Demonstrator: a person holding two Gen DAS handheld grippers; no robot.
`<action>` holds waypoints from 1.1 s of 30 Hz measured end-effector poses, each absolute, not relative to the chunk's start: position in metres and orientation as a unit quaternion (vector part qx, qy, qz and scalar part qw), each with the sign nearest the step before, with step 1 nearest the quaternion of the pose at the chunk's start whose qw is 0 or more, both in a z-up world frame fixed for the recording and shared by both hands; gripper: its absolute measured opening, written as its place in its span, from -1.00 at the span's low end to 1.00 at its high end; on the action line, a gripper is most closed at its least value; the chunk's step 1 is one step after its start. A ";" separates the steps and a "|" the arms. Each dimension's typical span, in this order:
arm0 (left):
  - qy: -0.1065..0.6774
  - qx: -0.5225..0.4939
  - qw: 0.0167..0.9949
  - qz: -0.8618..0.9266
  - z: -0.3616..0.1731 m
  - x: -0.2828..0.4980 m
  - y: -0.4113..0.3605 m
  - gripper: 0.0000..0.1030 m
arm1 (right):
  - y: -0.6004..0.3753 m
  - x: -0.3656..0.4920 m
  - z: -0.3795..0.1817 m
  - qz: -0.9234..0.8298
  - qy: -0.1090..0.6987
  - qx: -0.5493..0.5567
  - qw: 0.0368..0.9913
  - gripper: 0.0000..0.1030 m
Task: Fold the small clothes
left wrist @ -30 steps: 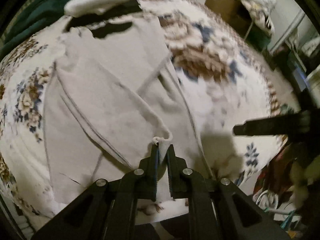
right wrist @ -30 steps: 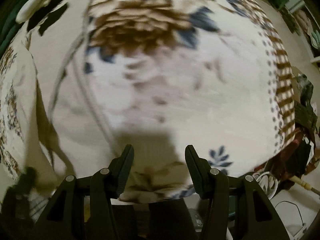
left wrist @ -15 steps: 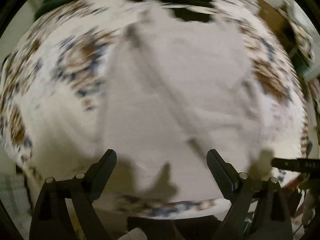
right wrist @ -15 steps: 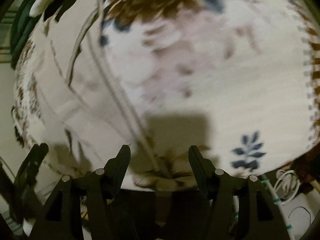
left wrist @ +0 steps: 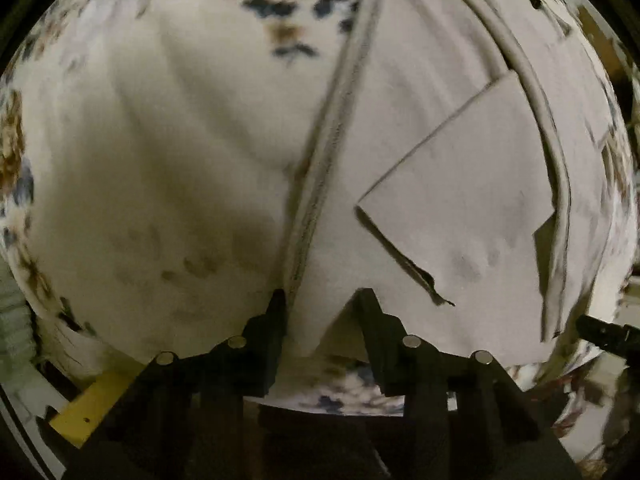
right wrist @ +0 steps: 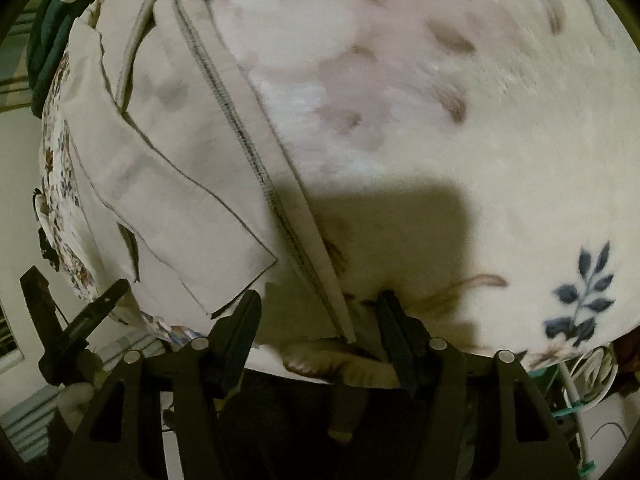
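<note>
A pale grey garment (left wrist: 460, 200) lies spread on a floral blanket (left wrist: 160, 140), with a folded flap on top and a stitched hem running down to its near left corner. My left gripper (left wrist: 322, 300) is open, its fingers on either side of that near corner. In the right wrist view the same garment (right wrist: 168, 168) fills the left half, its stitched hem running to the near right corner. My right gripper (right wrist: 318, 300) is open around that hem corner. The left gripper also shows at the left edge of the right wrist view (right wrist: 76, 320).
The floral blanket (right wrist: 460, 120) covers the bed. A dark green cloth (right wrist: 48, 40) lies at the far left edge. A yellow object (left wrist: 92, 404) sits below the bed edge on the left. White cables (right wrist: 588, 368) hang at the lower right.
My left gripper let go of the garment's tip, opened and swung down to the near left corner. My right gripper moved left onto the near hem corner, staying open.
</note>
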State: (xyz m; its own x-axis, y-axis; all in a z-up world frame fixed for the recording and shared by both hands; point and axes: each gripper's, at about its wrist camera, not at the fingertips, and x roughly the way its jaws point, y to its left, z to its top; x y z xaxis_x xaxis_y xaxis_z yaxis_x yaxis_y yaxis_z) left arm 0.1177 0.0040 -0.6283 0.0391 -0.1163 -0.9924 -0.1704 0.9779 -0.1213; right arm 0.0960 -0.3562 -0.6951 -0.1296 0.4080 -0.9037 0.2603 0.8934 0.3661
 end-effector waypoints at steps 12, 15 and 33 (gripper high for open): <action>0.674 -0.192 0.714 0.010 -0.572 0.104 0.023 -0.93 | -0.362 0.095 -0.651 0.071 0.726 0.296 0.617 -0.94; 0.656 -0.215 0.723 0.003 -0.545 0.121 0.036 -0.93 | -0.369 0.112 -0.624 0.083 0.703 0.325 0.627 -0.94; 0.568 -0.323 0.757 -0.009 -0.553 0.317 0.069 0.05 | -0.409 0.310 -0.583 0.053 0.602 0.347 0.717 -0.20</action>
State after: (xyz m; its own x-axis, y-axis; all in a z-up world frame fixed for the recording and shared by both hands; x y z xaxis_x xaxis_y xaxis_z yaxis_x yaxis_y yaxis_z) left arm 0.3167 0.0687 -0.5533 0.3542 -0.3812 -0.8539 -0.3536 0.7908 -0.4997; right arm 0.3103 -0.4088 -0.5832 0.2692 0.4947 -0.8263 0.3413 0.7533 0.5622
